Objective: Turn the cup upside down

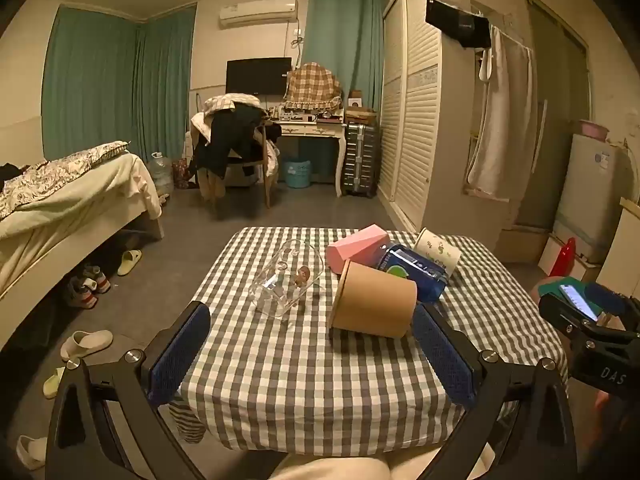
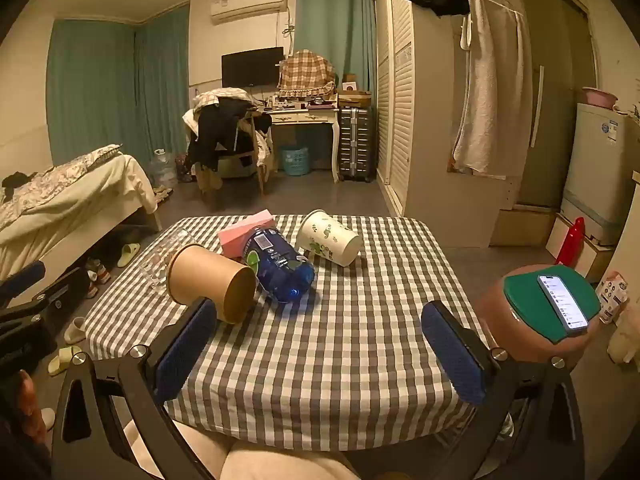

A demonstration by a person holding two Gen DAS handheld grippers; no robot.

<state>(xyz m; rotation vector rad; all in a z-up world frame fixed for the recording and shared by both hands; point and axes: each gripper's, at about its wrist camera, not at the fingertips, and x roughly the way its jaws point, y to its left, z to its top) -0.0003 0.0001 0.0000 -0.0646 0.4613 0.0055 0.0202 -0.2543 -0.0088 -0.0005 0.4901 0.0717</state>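
I am holding both the left hand-held gripper (image 1: 308, 356) and the right hand-held gripper (image 2: 320, 350) wide open, empty, near the table (image 2: 340, 360) edge. The brown cup (image 1: 374, 302) is lying sideways, touching the blue cup (image 1: 412, 272); a careless grab risks rolling it or knocking the glass (image 1: 286, 278).
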